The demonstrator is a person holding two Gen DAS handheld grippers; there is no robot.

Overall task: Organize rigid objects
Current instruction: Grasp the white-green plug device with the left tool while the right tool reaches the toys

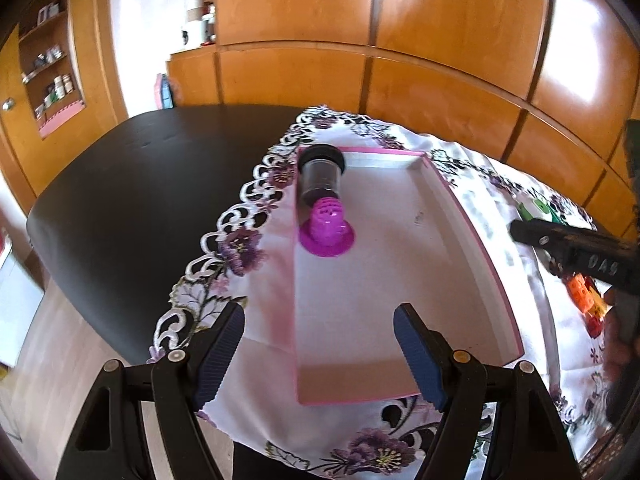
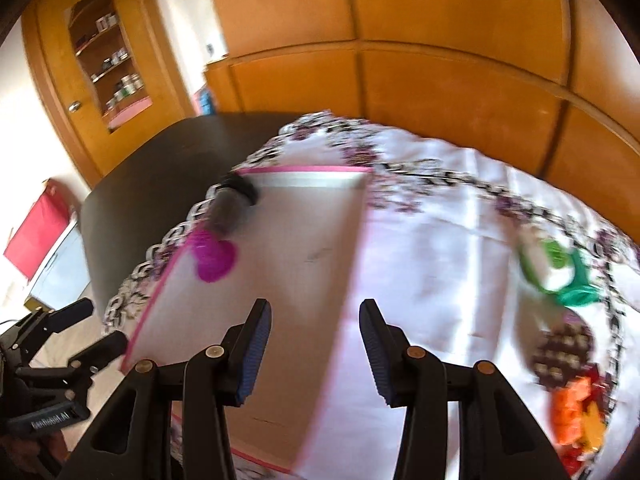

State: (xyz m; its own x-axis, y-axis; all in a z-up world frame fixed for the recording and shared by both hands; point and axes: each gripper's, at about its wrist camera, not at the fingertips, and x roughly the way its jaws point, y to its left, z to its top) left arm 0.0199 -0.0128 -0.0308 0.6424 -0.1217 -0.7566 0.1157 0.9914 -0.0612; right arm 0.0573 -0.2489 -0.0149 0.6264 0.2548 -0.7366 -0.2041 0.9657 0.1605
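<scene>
Right wrist view: our right gripper (image 2: 314,350) spread, empty, lower centre; blur risks overshooting green toy (image 2: 554,266), knocking orange block (image 2: 570,414).

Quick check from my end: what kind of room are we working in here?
Most likely a home dining or living room. A dark table carries an embroidered floral tablecloth, glossy wooden cabinet doors fill the wall behind, and a glass-fronted cupboard holds small jars and household items.
</scene>
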